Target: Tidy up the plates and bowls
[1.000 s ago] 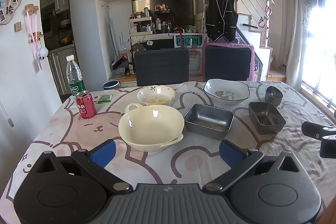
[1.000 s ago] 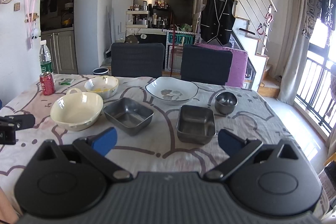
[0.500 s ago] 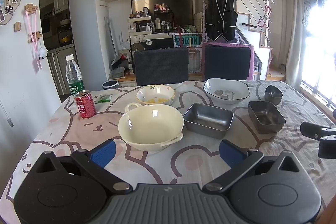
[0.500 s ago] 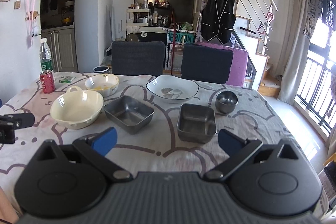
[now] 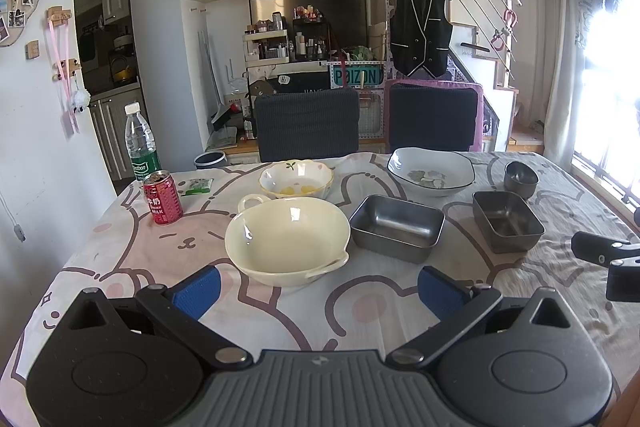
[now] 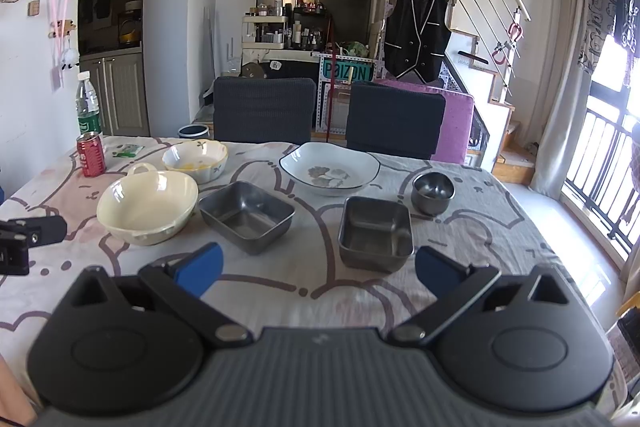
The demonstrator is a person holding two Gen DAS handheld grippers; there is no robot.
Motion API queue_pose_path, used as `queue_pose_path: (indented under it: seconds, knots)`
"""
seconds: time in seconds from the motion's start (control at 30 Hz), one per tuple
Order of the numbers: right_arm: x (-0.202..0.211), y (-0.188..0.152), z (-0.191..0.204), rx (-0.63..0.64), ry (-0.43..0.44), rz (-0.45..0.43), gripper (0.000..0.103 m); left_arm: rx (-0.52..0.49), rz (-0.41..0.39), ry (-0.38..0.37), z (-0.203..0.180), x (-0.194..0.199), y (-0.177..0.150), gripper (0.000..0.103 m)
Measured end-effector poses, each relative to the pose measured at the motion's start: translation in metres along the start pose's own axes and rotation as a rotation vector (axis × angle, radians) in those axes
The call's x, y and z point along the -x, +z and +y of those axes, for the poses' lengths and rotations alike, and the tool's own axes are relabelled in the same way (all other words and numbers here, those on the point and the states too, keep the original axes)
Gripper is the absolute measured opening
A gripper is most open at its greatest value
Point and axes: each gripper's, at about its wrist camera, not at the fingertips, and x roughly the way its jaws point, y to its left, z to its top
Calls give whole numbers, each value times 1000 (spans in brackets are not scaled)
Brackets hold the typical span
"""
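Note:
A large cream bowl with handles [image 5: 286,239] [image 6: 147,207] sits just ahead of my open, empty left gripper [image 5: 318,289]. Behind it is a small flowered bowl [image 5: 296,180] [image 6: 195,159]. A wide steel tray [image 5: 396,227] [image 6: 246,215], a deeper square steel tray [image 5: 507,219] [image 6: 375,233], a white dish with a dark rim [image 5: 431,171] [image 6: 330,169] and a small steel cup [image 5: 521,179] [image 6: 433,191] lie to the right. My right gripper [image 6: 318,269] is open and empty, just short of the two steel trays.
A red drink can [image 5: 162,197] [image 6: 91,159], a water bottle [image 5: 141,143] and a green packet [image 5: 196,185] stand at the far left of the table with the rabbit-print cloth [image 5: 168,251]. Two dark chairs [image 5: 308,125] stand behind it. A window and railing are on the right.
Both views have shifted only slightly; the dishes sit a touch lower and nearer in the right wrist view. Nothing on the table has moved.

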Motion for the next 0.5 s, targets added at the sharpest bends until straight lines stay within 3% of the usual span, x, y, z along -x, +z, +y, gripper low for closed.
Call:
queue_pose_path:
  seconds: [0.5]
  knots:
    - [-1, 1, 1, 1, -1, 3, 103, 1, 2, -1, 0, 0, 0, 103]
